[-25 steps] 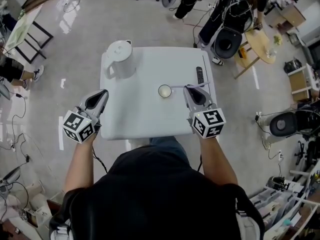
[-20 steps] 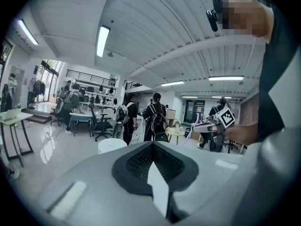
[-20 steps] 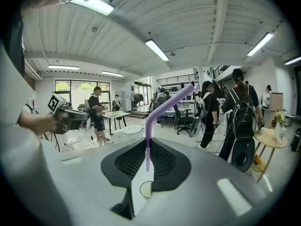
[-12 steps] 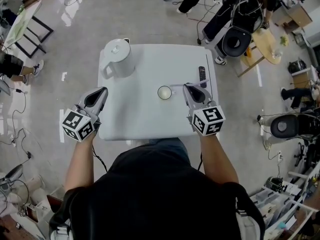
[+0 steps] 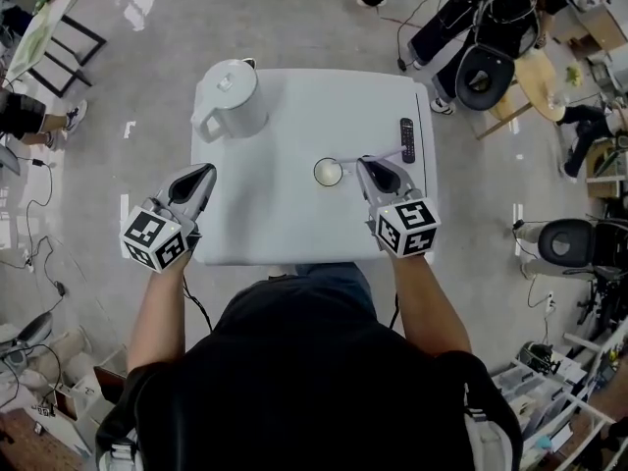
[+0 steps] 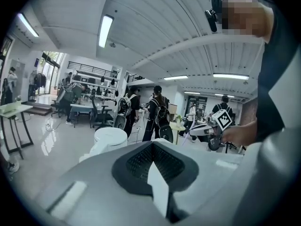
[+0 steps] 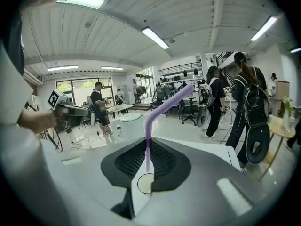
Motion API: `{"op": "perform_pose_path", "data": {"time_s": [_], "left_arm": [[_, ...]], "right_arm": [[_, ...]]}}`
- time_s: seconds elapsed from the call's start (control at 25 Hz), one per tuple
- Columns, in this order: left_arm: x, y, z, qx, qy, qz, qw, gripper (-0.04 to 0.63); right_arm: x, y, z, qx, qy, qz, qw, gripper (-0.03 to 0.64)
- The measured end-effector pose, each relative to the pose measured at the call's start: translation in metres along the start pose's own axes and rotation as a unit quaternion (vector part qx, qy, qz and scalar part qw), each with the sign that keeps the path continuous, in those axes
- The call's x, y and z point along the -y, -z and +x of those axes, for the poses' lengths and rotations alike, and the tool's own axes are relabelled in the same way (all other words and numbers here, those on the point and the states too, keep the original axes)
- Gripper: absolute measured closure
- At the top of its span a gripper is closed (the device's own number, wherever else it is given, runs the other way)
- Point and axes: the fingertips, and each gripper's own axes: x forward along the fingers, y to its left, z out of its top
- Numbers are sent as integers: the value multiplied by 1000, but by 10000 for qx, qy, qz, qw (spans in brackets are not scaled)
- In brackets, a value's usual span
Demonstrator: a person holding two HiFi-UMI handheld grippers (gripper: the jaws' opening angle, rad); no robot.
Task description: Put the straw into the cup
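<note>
A pale purple bendy straw (image 7: 149, 126) stands between the jaws of my right gripper (image 7: 147, 147), which is shut on it; its bent top leans away to the upper right. Below the straw's lower end, a small white cup (image 7: 145, 183) shows in the gap under the jaws. In the head view the cup (image 5: 328, 172) stands near the table's middle, my right gripper (image 5: 365, 165) is just right of it, and the straw (image 5: 388, 155) shows as a thin line. My left gripper (image 5: 201, 175) hovers over the table's left edge, shut and holding nothing (image 6: 153, 147).
A white kettle (image 5: 228, 99) stands at the far left corner of the white table (image 5: 285, 224), and a dark remote (image 5: 407, 139) lies by the right edge. Several people, chairs and desks surround the table on the floor beyond.
My right gripper, holding the straw, has edged slightly closer to the cup. The left gripper has barely moved. The head view has shifted a little.
</note>
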Motion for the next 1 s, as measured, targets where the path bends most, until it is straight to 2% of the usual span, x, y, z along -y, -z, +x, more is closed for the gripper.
{"op": "perform_pose_path", "data": {"time_s": [0.68, 1.0], "left_arm": [[-20, 34, 14, -308, -161, -214, 9992, 595], [-25, 37, 16, -344, -222, -292, 9987, 595]], "right_arm": [[7, 42, 52, -464, -295, 169, 9983, 561], [6, 54, 68, -638, -422, 230, 9968, 561]]}}
